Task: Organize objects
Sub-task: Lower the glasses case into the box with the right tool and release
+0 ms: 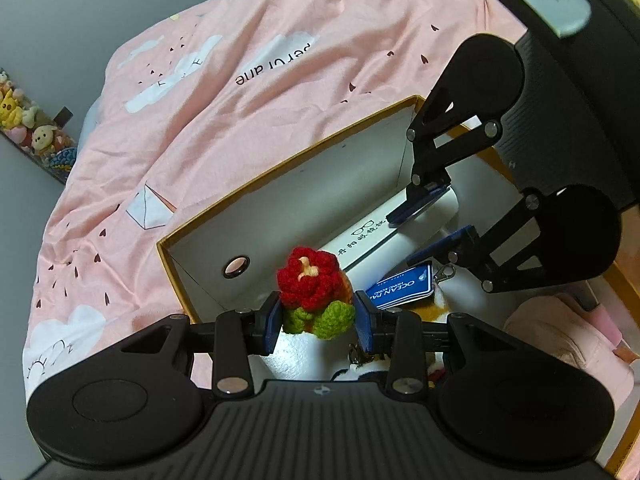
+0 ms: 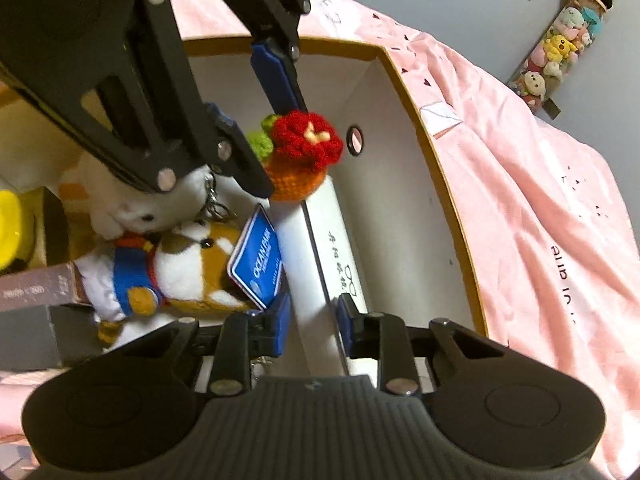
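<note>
A crocheted red flower with green leaves in an orange pot [image 1: 314,298] [image 2: 306,152] sits between the blue pads of my left gripper [image 1: 318,320] inside an open cardboard box [image 1: 288,184] [image 2: 404,168]; the jaws stand close on both sides of it. My right gripper [image 2: 314,320] [image 1: 430,220] straddles a long white box with glasses print [image 2: 320,248] [image 1: 400,232]; whether its pads touch the box is unclear.
The cardboard box lies on a pink bedspread [image 1: 220,100] [image 2: 540,200]. It holds plush toys [image 2: 168,260], a blue Ocean Park tag [image 2: 258,264] [image 1: 404,286] and a yellow item [image 2: 12,228]. Plush toys hang on the wall [image 2: 560,48].
</note>
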The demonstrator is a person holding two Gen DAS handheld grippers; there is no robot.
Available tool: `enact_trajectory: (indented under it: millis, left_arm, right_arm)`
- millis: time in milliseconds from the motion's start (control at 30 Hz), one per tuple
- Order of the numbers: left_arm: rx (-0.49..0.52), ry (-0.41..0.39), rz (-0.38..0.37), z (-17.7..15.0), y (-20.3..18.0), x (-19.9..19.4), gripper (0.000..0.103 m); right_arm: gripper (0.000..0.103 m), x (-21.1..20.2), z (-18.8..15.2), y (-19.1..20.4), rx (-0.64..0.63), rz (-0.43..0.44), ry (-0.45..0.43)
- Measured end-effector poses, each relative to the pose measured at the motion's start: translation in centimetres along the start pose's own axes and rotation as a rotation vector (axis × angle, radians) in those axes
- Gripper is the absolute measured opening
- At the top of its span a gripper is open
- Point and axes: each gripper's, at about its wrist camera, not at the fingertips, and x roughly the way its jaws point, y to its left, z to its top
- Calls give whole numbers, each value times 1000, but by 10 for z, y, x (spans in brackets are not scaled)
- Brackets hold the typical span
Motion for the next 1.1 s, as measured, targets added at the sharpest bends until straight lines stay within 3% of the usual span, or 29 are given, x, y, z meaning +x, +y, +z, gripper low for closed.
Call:
enact_trajectory:
  millis: [233, 367, 533, 767, 967, 1100]
  left_arm:
    - [-10, -2, 0, -2, 2, 4, 42]
    - [-29, -22, -16, -2, 4, 4, 42]
    - [-56, -48, -43, 0, 4, 1, 42]
    - [-111, -100, -95, 2, -3, -16, 42]
    - [-181, -143, -183, 1, -25, -30, 42]
    - [-280, -144, -190, 0, -42, -25, 42]
  right_arm:
    - [25, 21, 0, 16, -74, -74, 35]
    - [24, 13, -36, 4, -114, -128, 32]
    - [25, 8, -42, 5, -98, -145, 20]
    - [25, -28, -51, -7, 39, -149, -27]
    - [25, -53, -56, -11, 145, -203, -88]
    - [25, -53, -59, -7, 180, -257, -109]
